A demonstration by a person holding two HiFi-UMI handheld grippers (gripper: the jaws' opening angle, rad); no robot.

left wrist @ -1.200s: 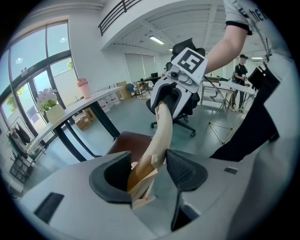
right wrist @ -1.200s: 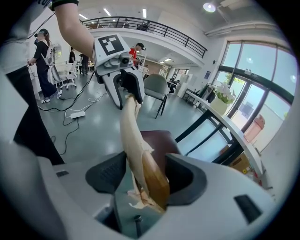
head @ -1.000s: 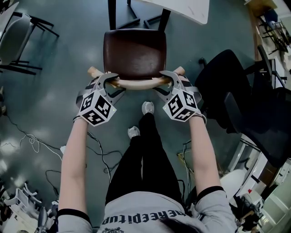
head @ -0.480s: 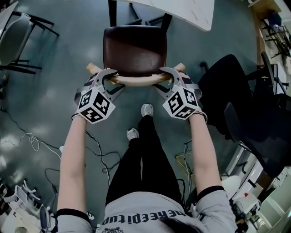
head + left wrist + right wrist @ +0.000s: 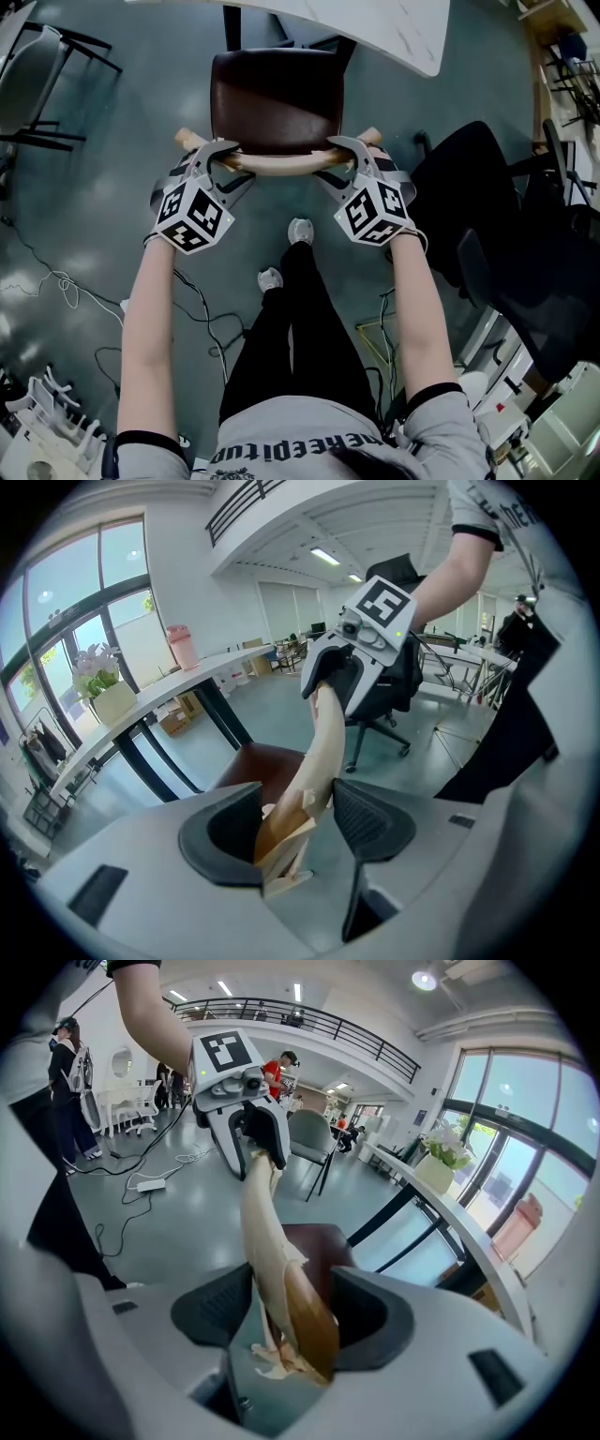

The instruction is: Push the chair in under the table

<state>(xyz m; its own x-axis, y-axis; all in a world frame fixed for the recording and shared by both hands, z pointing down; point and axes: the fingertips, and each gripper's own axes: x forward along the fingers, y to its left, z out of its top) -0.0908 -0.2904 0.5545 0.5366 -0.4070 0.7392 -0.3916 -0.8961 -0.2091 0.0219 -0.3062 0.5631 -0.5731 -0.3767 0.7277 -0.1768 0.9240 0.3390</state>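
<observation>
holding a brown chair (image 5: 277, 103) from behind by its pale curved wooden top rail (image 5: 281, 169). squeezing the rail's left end with the left gripper (image 5: 220, 155), one dark jaw on each side of the wood. squeezing the rail's right end the same way with the right gripper (image 5: 342, 150), jaws tight on the wood too. both arms stretched out straight in front. chair facing the white table (image 5: 394, 28), far edge of the seat just at the table's near edge, most of the seat out in the open, front legs near the black table legs. two light shoes (image 5: 300, 228) on the grey floor (image 5: 122, 141) just behind the chair. black office chair (image 5: 487, 206) off to the right. thin cables (image 5: 56, 281) lying on the floor at the left.
</observation>
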